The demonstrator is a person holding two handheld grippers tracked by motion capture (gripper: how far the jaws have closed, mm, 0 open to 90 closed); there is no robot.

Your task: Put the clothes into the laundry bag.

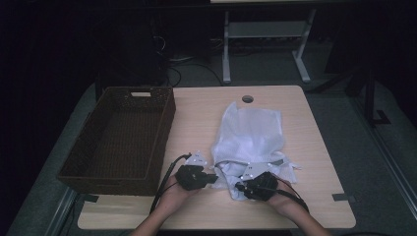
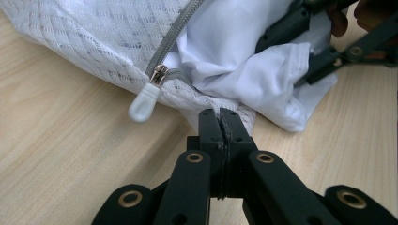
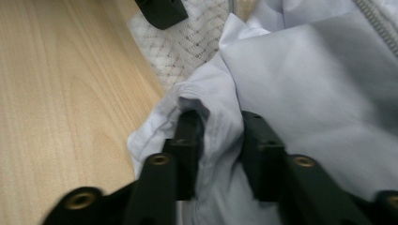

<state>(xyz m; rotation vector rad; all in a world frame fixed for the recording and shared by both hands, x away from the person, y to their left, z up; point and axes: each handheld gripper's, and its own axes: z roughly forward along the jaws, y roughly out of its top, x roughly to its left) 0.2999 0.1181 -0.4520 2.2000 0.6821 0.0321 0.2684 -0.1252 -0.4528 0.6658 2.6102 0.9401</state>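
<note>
- Black jaws of the left gripper [image 2: 220, 123] are being pressed fully together, and a thin edge of the mesh laundry bag [image 2: 94, 42] is being pinched between their tips.
- Just left of those tips, the white zipper pull [image 2: 141, 103] is being left lying on the table [image 2: 61, 154], with the grey zipper [image 2: 173, 35] running up and away from it.
- Beyond the left gripper's tips, white cloth [image 2: 244, 70] is being seen bulging out of the bag's opening.
- Folds of that white cloth [image 3: 300, 70] are being gathered between the jaws of the right gripper [image 3: 218, 126], which are being held partly apart; whether the pads are pressing on the fold cannot be told.
- Ahead and to the left of the right gripper, the bag's mesh [image 3: 187, 51] is being seen beside bare wood.
- From above, the left gripper [image 1: 209, 178] and right gripper [image 1: 242, 186] are being held close together at the near end of the bag [image 1: 251, 132], each in a hand.
- Well to the left of the left gripper, a brown woven basket [image 1: 162, 132] is being left standing on the table.
</note>
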